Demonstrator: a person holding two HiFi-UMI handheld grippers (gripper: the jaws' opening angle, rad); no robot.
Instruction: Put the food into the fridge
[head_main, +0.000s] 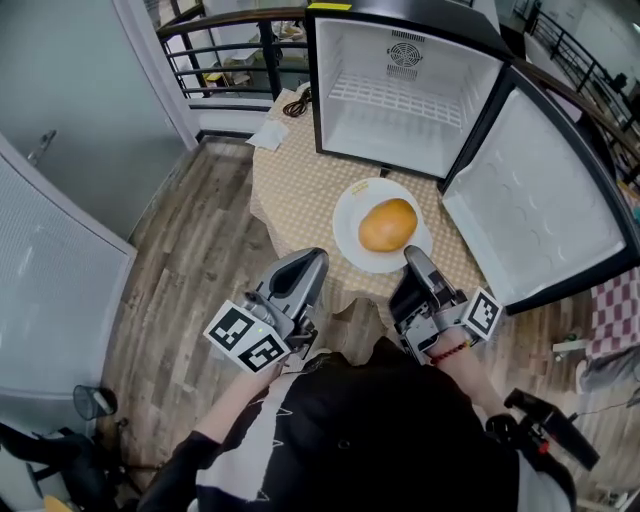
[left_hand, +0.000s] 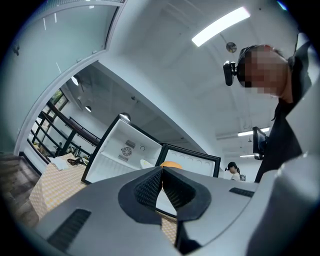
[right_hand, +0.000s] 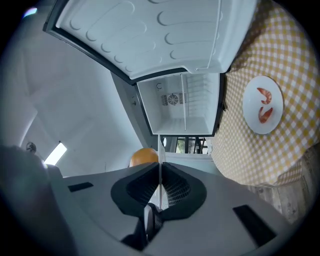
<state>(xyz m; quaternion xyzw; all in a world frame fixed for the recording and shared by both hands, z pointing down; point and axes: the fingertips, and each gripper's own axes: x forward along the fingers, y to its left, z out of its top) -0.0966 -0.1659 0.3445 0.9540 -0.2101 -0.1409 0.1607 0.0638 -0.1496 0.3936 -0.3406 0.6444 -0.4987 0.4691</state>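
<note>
The fridge (head_main: 400, 90) stands open and empty, so all is left to do; the right gripper (head_main: 413, 258) is clenched on the rim of the plate (head_main: 350, 225) with the bun (head_main: 388, 225), just before the fridge; the left gripper (head_main: 315, 262) is closed on nothing. One fridge, one bun, two plates; the second plate (right_hand: 250, 106), before the fridge, bears two shrimps (right_hand: 264, 93).

A checkered tablecloth (head_main: 300, 190) hangs above wooden floor (head_main: 190, 260), with black railing (head_main: 268, 55) behind it.

Wood floor (head_main: 190, 260), cloth tbl cover (head_main: 300, 190), glossy plate (head_main: 350, 238).
</note>
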